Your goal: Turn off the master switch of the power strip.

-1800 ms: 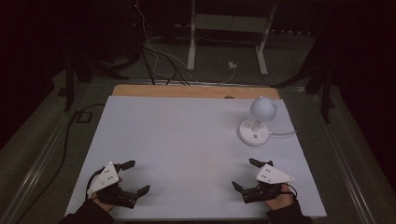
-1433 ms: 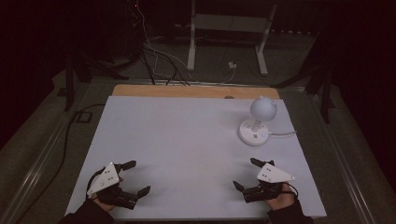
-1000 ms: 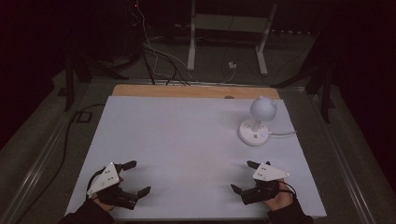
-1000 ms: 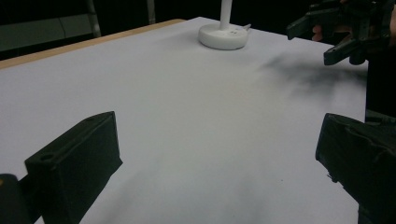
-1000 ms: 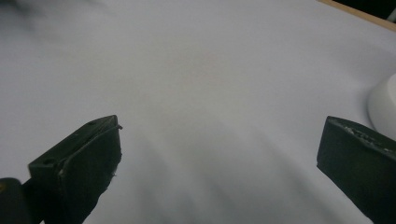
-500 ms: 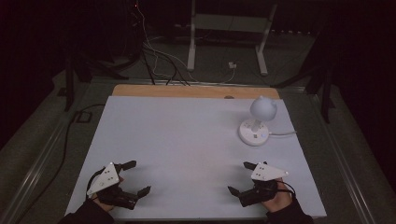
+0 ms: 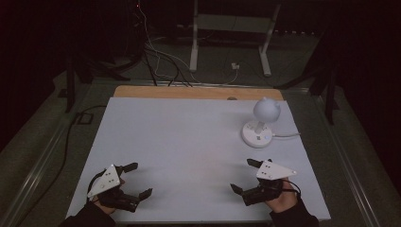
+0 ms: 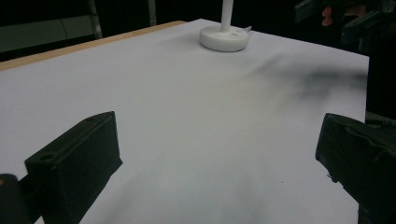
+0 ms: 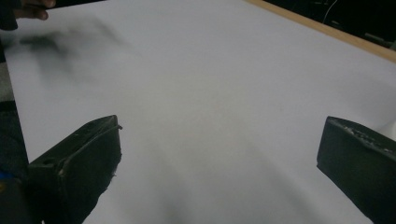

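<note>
Your right tongs (image 7: 249, 176) had crept a little leftward and inward along the near edge of the worktop (image 7: 189, 142) compared with the earlier frames, while your left tongs (image 7: 137, 179) stayed where they were near the front left corner. Both pairs stood wide apart and held nothing; in each gripper view the two black jaws framed only bare white surface. The white desk lamp (image 7: 260, 124) with its round head stood upright at the far right of the worktop, well beyond your right tongs, and its cable (image 7: 288, 135) ran off the right edge. From the left gripper view its round base (image 8: 223, 38) sat far across the sheet. If you were heading for that lamp, the risk lay in its shape: a heavy-looking head on a thin stem would probably tip if you nudged it high up or came in from one side alone. Catching the cable with a jaw could drag the base or pull it toward the edge. Your left tongs were a long reach away, so a steadying grip would have come late.
</note>
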A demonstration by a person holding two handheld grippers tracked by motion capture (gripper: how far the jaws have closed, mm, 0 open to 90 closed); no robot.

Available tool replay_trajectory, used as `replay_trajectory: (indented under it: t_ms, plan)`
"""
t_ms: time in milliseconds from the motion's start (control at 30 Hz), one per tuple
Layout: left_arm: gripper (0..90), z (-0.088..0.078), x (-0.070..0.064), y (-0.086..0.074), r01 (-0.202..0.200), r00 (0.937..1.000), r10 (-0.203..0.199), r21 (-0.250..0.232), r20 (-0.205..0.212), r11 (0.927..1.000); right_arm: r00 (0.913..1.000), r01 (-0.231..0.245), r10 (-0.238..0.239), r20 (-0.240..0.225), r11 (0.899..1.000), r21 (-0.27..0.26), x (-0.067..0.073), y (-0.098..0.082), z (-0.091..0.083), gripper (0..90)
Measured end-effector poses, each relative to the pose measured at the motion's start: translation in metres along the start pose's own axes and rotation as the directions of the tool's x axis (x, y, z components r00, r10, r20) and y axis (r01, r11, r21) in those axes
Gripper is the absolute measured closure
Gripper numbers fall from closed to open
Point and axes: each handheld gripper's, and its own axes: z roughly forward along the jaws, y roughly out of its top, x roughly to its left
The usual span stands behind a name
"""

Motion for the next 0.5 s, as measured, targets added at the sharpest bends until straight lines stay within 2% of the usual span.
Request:
replay_trajectory:
  t_ms: [267,500]
  plan:
    - [0.4,0.0,0.0,0.0,0.002,1.0,-0.002,-0.003,0.002,1.0,0.9999,-0.013,0.014,0.01,0.999,-0.03,-0.005,0.011,-0.005,0.0]
    - [0.4,0.0,0.0,0.0,0.001,1.0,-0.001,0.001,0.003,1.0,0.9994,-0.006,0.008,0.035,0.999,-0.048,-0.011,0.019,-0.008,0.0]
